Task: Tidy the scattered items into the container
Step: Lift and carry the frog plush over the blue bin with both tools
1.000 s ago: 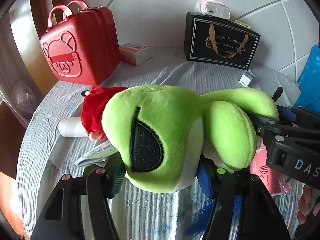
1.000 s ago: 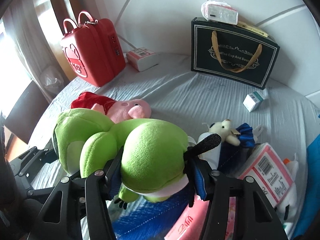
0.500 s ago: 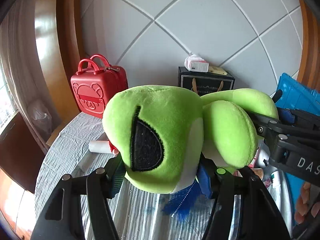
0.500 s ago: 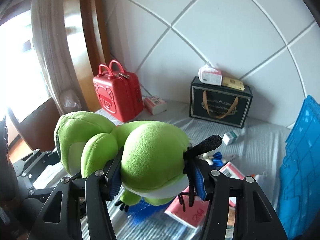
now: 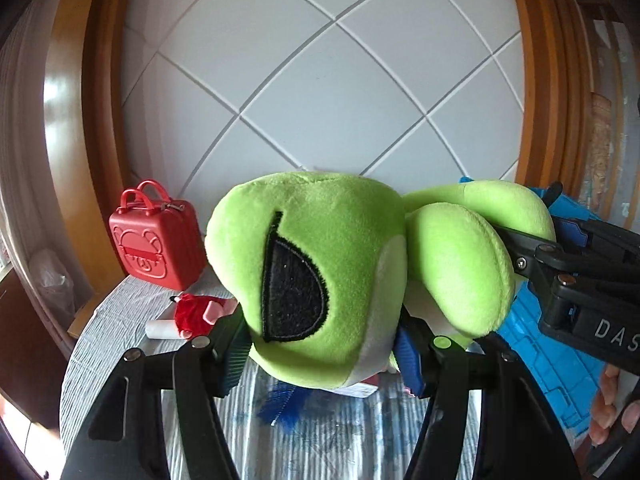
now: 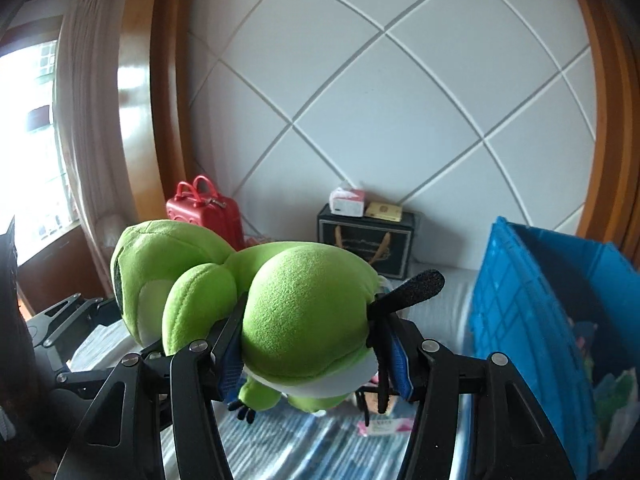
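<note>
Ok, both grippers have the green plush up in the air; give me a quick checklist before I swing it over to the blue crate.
1. Left gripper clamped on green plush head: ok.
2. Right gripper clamped on plush body: ok.
3. Plush off the bed cover: ok.
4. Blue crate open on top: ok.
5. Room inside the crate: cannot tell, only part of the inside shows.
6. Plush's dangling black strap free of the clutter below: cannot tell.
</note>
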A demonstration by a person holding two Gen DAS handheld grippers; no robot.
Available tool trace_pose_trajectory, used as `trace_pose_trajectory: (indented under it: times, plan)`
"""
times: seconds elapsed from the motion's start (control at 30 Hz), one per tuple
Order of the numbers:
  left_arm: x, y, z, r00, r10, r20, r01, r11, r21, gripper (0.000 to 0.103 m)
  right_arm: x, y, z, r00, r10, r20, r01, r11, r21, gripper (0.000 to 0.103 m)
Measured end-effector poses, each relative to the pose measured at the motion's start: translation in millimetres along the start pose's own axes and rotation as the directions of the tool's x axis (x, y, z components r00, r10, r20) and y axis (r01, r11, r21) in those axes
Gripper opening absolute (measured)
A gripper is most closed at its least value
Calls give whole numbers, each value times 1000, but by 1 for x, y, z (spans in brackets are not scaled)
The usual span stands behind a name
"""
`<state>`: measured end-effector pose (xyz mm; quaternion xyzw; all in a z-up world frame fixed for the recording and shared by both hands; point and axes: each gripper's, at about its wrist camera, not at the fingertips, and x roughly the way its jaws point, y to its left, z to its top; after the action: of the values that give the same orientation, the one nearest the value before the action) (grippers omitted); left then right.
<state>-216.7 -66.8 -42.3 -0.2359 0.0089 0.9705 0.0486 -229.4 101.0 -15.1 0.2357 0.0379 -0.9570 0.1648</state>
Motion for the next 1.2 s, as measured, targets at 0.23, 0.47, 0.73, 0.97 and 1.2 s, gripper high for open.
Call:
trace_pose_trajectory:
  times: [0.23,0.47,0.73,0.97,1.2]
  plan:
    - [-31,-93,32,983,-168,76,161,983,93,60,-88,-66,5,986,-153,63,152,988,28,57]
    - [-60,-234,59,954,-284,98,264,948,178,61,-175,-170,8,951,-285,122,287,958,3,57]
    - [-37,-416,45,939,-341,-40,343,925,165,61,-228,-330,-34,939,-340,49,340,940,11,57]
    - [-3,-518,5,929,-291,-228,339,917,211,61,-232,-431,-103,941,-314,-126,324,944,67,57]
    - [3,-561,-2,960,-164,-225,235,912,336,61,-210,-482,-138,941,-246,-233,276,956,102,56]
